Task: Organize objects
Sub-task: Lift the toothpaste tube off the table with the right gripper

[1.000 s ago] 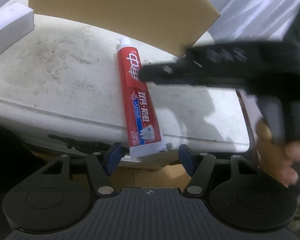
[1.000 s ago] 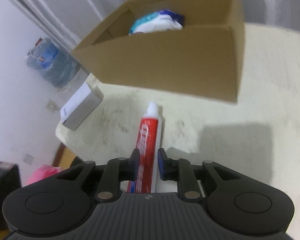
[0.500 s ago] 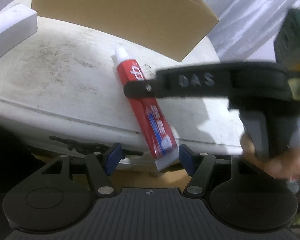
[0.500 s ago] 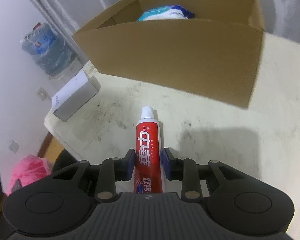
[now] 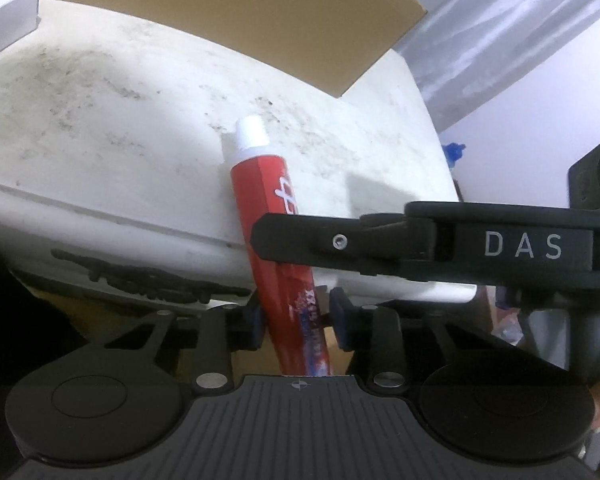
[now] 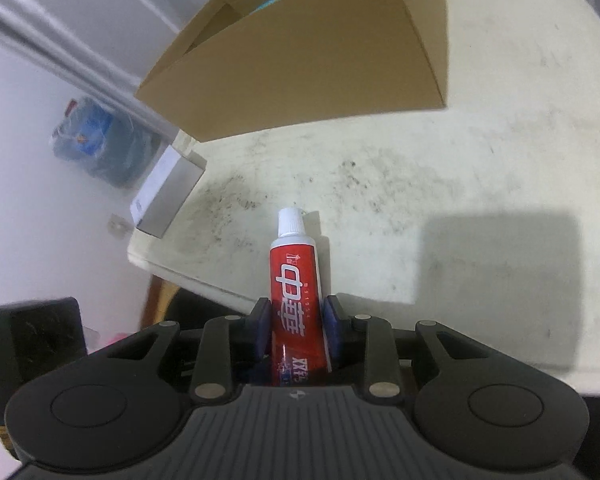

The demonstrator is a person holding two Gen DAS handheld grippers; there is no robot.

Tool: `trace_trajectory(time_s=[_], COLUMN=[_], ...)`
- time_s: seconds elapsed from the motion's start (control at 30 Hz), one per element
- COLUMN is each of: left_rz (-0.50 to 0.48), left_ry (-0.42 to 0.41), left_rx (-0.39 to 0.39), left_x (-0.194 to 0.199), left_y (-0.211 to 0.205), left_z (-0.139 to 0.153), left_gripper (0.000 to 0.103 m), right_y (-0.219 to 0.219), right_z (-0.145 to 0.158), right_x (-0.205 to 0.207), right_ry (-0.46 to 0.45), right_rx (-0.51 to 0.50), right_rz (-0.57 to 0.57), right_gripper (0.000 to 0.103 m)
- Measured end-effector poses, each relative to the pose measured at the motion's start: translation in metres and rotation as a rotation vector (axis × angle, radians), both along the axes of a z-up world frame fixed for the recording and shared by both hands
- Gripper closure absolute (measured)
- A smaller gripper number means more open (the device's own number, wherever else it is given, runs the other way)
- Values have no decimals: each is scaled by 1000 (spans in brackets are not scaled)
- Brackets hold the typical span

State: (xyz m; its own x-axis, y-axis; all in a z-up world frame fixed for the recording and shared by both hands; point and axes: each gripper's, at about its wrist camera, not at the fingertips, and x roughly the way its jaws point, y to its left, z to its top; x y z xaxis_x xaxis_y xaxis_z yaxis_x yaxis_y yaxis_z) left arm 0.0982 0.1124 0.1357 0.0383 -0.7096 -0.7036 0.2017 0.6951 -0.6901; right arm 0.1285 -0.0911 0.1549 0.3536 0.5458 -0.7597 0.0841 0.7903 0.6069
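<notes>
Stained white table [image 6: 480,168] below, the toothpaste tube [image 6: 296,280] is clamped by the right gripper [image 6: 295,330] and now also pinched at its tail by the just-closed left gripper [image 5: 298,320], so a handover toward the cardboard box [image 6: 320,60] looks set.

Plenty of open tabletop [image 6: 480,184] to the right of the toothpaste [image 6: 296,292], just stained bare surface all the way to the far edge. Straight ahead past the cap there's a clear stretch, then the cardboard box [image 6: 320,64] blocks the back; its near wall stands tall, so anything going in has to come over the top. Off to the left, a small white box [image 6: 164,192] sits at the table's corner, well apart from the tube. In the left wrist view the right gripper [image 5: 268,236] reaches across sideways in front of the tube, closing that lane.
</notes>
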Motion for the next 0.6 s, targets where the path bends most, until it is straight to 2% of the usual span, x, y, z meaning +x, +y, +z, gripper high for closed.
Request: trace_trajectory(time_s=[0.07, 0.27, 0.6], left_rz=[4, -22, -38], left_ry=[-5, -43, -139], left_rx=[-18, 25, 76], left_x=[0, -5, -6], left_y=[0, -3, -7], left_z=[3, 8, 28], left_gripper=[77, 77, 78], right_y=[-5, -10, -10], right_z=[-4, -15, -6], right_x=[-2, -9, -11], right_ry=[22, 57, 13], right_rx=[40, 101, 133], right_rz=[-16, -43, -57], right_gripper=[71, 71, 71])
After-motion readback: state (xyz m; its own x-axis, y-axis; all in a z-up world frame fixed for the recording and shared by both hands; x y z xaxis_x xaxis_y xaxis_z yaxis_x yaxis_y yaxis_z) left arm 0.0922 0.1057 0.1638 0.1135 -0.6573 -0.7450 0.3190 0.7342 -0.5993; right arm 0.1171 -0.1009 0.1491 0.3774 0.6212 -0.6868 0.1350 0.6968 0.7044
